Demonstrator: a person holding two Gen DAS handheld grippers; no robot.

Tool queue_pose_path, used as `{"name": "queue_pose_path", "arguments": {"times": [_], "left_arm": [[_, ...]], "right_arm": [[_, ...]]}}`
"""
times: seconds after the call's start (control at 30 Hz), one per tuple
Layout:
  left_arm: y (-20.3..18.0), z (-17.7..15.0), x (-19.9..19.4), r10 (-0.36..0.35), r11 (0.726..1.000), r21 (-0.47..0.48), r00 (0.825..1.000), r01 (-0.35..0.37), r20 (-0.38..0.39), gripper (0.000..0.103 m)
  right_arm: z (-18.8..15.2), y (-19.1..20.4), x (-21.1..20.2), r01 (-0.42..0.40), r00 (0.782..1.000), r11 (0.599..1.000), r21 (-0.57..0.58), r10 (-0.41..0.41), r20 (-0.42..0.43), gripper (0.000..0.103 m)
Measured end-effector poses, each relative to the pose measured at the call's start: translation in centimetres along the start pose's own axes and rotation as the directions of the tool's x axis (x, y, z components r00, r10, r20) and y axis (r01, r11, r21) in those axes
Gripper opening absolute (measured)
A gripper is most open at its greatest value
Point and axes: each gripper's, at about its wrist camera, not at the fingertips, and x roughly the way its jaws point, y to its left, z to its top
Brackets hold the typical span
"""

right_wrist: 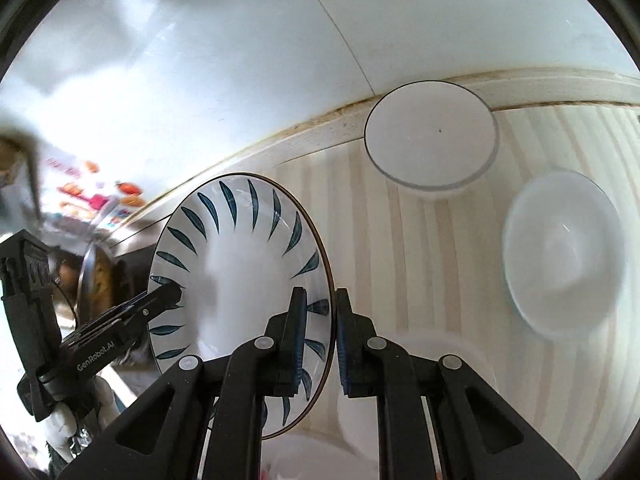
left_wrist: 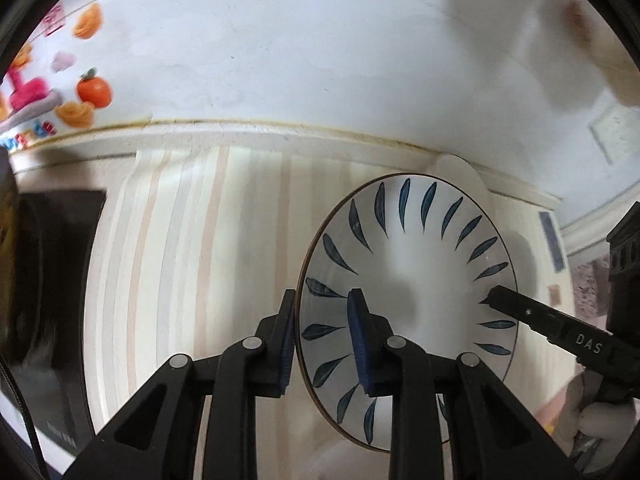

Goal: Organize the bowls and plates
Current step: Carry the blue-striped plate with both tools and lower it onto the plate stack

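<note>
A white plate with blue leaf marks [left_wrist: 416, 280] is held up above the striped table [left_wrist: 180, 264], between both grippers. My left gripper [left_wrist: 326, 344] straddles its left rim, one finger each side. My right gripper [right_wrist: 320, 340] straddles its right rim in the right wrist view, where the plate [right_wrist: 240, 264] shows too. Each gripper's finger shows in the other view on the plate's far edge. A plain white plate [right_wrist: 430, 136] and a white bowl [right_wrist: 564, 256] rest on the table to the right.
A white wall with a fruit sticker [left_wrist: 92, 92] runs behind the table. A dark box [left_wrist: 52, 300] stands at the table's left. Another white dish [right_wrist: 424, 356] lies below the held plate. A pan lid [right_wrist: 90, 264] stands far left.
</note>
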Motion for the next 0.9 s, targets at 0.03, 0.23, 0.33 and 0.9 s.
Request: {"name": "queue_pose_path", "arguments": {"times": [0.03, 0.23, 0.33, 0.9], "left_arm": [[-0.9, -0.5, -0.4, 0.002, 1.0, 0.001, 1.0, -0.002, 0.0, 0.022], [-3.3, -6.7, -3.4, -0.014, 1.0, -0.004, 1.0, 0.014, -0.023, 0.022], [-3.6, -9.7, -3.1, -0.025, 1.0, 0.001, 0.998, 0.025, -0.058, 0.022], [-3.4, -17.7, 2.7, 0.089, 0.996, 0.021, 0.97, -0.086, -0.226, 0.022]], "right_arm": [[-0.8, 0.1, -0.9, -0.003, 1.0, 1.0, -0.004, 0.003, 0.002, 0.015], [-7.2, -0.9, -5.1, -0.025, 0.999, 0.999, -0.029, 0.024, -0.027, 0.015], [-10.4, -2.0, -5.8, -0.016, 0.999, 0.999, -0.042, 0.014, -0.053, 0.015], [-19.1, -5.5, 1.1, 0.002, 0.976, 0.999, -0.045, -0.012, -0.215, 0.015]]}}
